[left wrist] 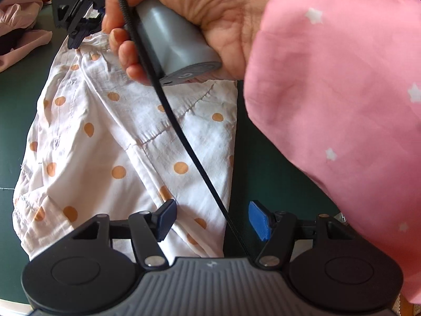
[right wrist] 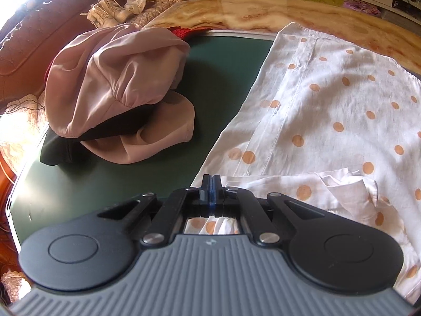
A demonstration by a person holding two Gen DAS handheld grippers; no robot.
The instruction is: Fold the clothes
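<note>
Left wrist view, garment: white shirt with orange dots [left wrist: 136,142] spread on dark green table top [left wrist: 15,110]; long axis running away from the camera, toward the far edge.
Left wrist view, left gripper [left wrist: 210,218]: jaws apart, nothing between the pads; left pad over the near hem, right pad over bare table just beside the shirt's right edge.
Left wrist view, right gripper [left wrist: 76,40]: at the far end of the shirt, tips closed at the cloth's far left corner; carried by a hand [left wrist: 189,21] with a pink starred sleeve [left wrist: 342,105] crossing the right of the frame; black cable [left wrist: 184,137] trailing over the shirt.
Left wrist view, spare clothes: pink garment [left wrist: 18,26] at far left, apart from the shirt.
Right wrist view, right gripper [right wrist: 210,184]: pads pressed together; dotted cloth visible directly beneath the linkage, so judged pinched on a fold of the shirt [right wrist: 329,121], contact itself hidden.
Right wrist view, shirt: extending ahead and to the right of the tips, placket line running away from the camera.
Right wrist view, pile: pink garment [right wrist: 118,89] over a black one [right wrist: 68,150], left of the tips, separated from the shirt by bare table [right wrist: 226,73].
Deciding relation: shirt's length lying between the two grippers; right one at the far end, left one nearest the hem and not yet gripping.
</note>
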